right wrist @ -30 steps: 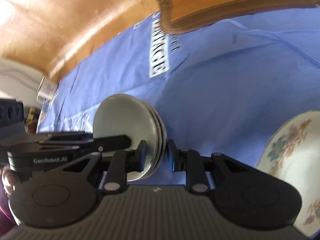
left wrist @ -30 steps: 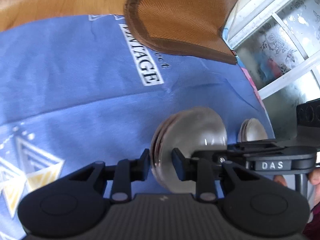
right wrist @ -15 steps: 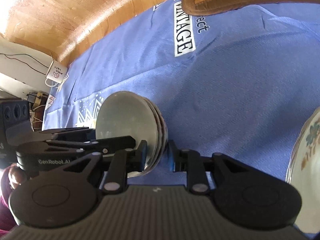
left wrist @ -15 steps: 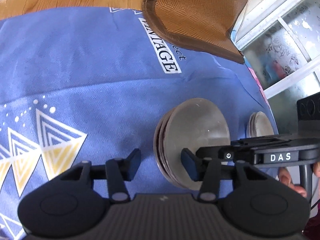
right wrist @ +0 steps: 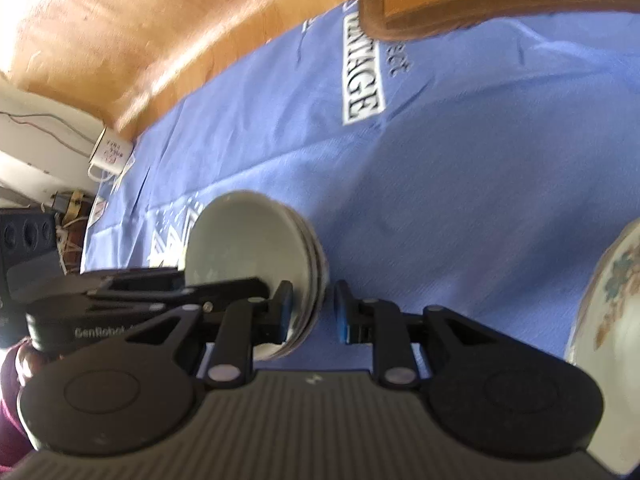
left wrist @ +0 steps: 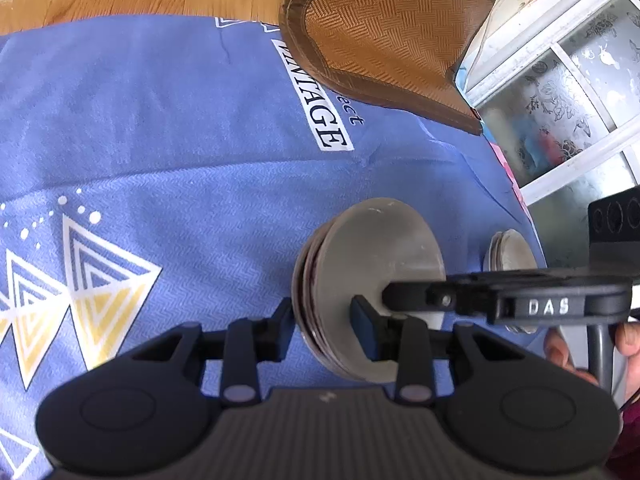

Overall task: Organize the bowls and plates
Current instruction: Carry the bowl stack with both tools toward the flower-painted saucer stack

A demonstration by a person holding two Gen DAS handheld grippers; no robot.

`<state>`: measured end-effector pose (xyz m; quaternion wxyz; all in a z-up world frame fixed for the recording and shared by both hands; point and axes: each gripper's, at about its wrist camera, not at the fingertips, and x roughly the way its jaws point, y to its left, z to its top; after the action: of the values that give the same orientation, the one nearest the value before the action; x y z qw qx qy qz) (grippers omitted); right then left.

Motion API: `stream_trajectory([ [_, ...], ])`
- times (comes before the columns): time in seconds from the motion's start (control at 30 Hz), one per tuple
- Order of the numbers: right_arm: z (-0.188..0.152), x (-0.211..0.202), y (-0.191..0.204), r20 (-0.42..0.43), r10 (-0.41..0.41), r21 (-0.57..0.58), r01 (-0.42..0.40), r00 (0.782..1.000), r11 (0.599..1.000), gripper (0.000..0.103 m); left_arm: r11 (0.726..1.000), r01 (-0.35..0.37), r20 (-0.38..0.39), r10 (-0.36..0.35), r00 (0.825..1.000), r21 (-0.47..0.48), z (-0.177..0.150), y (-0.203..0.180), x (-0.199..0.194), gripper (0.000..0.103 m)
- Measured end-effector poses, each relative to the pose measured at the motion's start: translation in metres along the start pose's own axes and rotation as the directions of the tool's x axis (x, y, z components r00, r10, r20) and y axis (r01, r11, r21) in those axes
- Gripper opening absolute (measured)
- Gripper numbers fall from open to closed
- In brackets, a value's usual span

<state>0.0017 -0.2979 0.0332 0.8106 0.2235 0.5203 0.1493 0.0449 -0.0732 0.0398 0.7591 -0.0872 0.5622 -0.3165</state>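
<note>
- Left gripper (left wrist: 324, 320): the jaws are clenched on the stack of bowls (left wrist: 372, 256); they have just been closing, with the stack between them; the left pad touches the stack's rounded underside, the right pad lies on the open face of the front bowl.
- Stack of bowls: you hold it on edge, rims upright, between the left jaws; most of the stack stands beyond the fingertips; whether its lower rim touches the blue cloth (left wrist: 160, 128) you cannot tell.
- Right gripper (right wrist: 312, 308): the jaws are released; the same stack sits between them; the left pad lies against the front bowl's face, while a strip of cloth shows between the stack's underside and the right pad.
- In the left wrist view, the right gripper reaches in from the right of the left jaws, level with their tips; one of its fingers meets the bowl's face just beyond the left gripper's right pad.
- Second small stack (left wrist: 512, 252): right of the left jaws, beyond the right gripper's body, apart from the held stack.
- Floral plate (right wrist: 608, 320): well right of the right jaws, cut by the frame edge.
- Brown woven mat (left wrist: 392, 32): far beyond both jaws, on the cloth's far edge.
</note>
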Motion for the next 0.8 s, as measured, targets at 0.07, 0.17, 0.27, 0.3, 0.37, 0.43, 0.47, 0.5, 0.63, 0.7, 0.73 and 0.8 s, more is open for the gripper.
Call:
stream_trajectory([
  [0.07,0.001,-0.002,-0.001,0.018,-0.007,-0.003,0.007,1.0,1.0,0.026,1.0,0.0,0.003,0.0,1.0,0.006,0.0,0.001,-0.001,0.032],
  [0.17,0.001,0.0,0.001,0.015,-0.008,-0.023,0.008,1.0,1.0,0.025,1.0,0.007,0.006,-0.007,1.0,0.007,-0.001,0.002,-0.001,0.032],
  [0.27,0.002,0.003,0.004,0.002,-0.002,-0.038,0.002,1.0,0.999,0.022,1.0,0.009,0.014,-0.009,1.0,0.011,-0.001,0.001,0.0,0.032],
  [0.3,0.002,0.004,0.006,0.003,-0.007,-0.043,0.007,1.0,0.999,0.022,1.0,0.008,0.02,-0.008,1.0,0.015,-0.002,0.001,-0.001,0.032],
  [0.37,0.003,0.005,0.007,0.007,-0.013,-0.052,0.013,1.0,0.999,0.022,1.0,0.007,0.031,-0.008,0.999,0.023,-0.002,0.001,-0.001,0.032],
  [0.43,0.004,0.006,0.007,0.006,-0.012,-0.049,0.013,1.0,0.999,0.022,0.999,0.006,0.041,-0.008,0.999,0.033,-0.003,0.001,-0.002,0.032],
  [0.47,0.004,0.006,0.006,0.007,-0.014,-0.051,0.014,1.0,0.999,0.022,0.999,0.006,0.046,-0.008,0.999,0.036,-0.003,0.001,-0.002,0.032],
  [0.5,0.004,0.006,0.007,0.008,-0.017,-0.053,0.018,1.0,0.998,0.022,0.999,0.008,0.05,-0.01,0.999,0.038,-0.004,0.001,-0.002,0.032],
  [0.63,0.004,0.006,0.011,0.015,-0.035,-0.064,0.036,0.999,0.997,0.023,0.999,0.017,0.06,-0.019,0.998,0.038,-0.005,0.003,-0.003,0.031],
  [0.7,0.004,0.007,0.014,0.021,-0.047,-0.074,0.049,0.999,0.996,0.023,0.999,0.018,0.062,-0.02,0.998,0.034,-0.007,0.003,-0.004,0.03],
  [0.73,0.003,0.007,0.015,0.024,-0.053,-0.079,0.055,0.998,0.995,0.023,0.999,0.018,0.061,-0.02,0.998,0.032,-0.007,0.003,-0.005,0.029],
  [0.8,0.002,0.006,0.017,0.026,-0.061,-0.09,0.063,0.998,0.994,0.023,1.0,0.017,0.058,-0.018,0.998,0.024,-0.009,0.003,-0.007,0.028],
])
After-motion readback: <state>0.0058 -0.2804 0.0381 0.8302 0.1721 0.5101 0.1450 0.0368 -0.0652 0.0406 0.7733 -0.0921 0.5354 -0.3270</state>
